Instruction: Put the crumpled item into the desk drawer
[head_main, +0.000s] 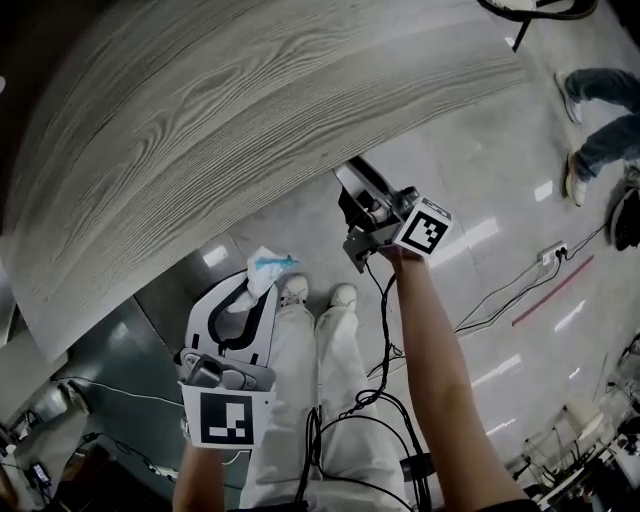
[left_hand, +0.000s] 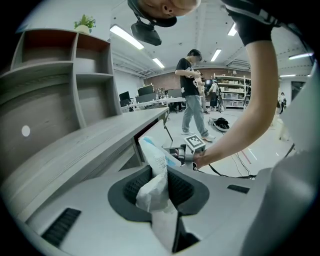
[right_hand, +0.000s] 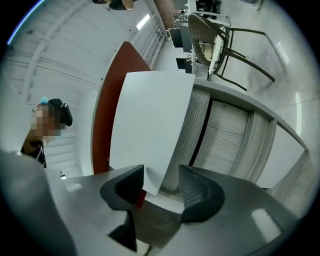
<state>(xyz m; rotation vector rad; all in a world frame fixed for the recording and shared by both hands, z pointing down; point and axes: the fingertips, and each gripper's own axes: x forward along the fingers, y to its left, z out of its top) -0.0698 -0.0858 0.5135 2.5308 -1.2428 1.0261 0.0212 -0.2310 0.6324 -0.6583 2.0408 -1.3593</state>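
Left hand-held gripper (head_main: 243, 302) (left_hand: 158, 181) is clamped on the crumpled white packet with blue print (head_main: 265, 269) (left_hand: 153, 156). The packet sticks up out of the closed jaws, held low just off the edge of the grey wood-grain counter (head_main: 250, 110) (left_hand: 85, 150) and above the wearer's white shoes (head_main: 316, 293).

Right hand-held gripper (head_main: 354, 188) (right_hand: 162, 187) (left_hand: 182, 152) is up at the counter's edge with its jaws apart. The corner of a flat white panel (right_hand: 150, 120) sits between them, close beside one finger with a clear gap to the other. Can't tell whether it touches that finger. A ribbed grey surface lies behind the panel.

The two grippers are apart, and the packet is not touching the white panel or the counter.

Background: a person in a black shirt and jeans (left_hand: 190, 95) stands well back on the shiny floor, black cables (head_main: 520, 290) run across the floor, and a mesh-backed chair (right_hand: 217, 42) shows in the right gripper view.
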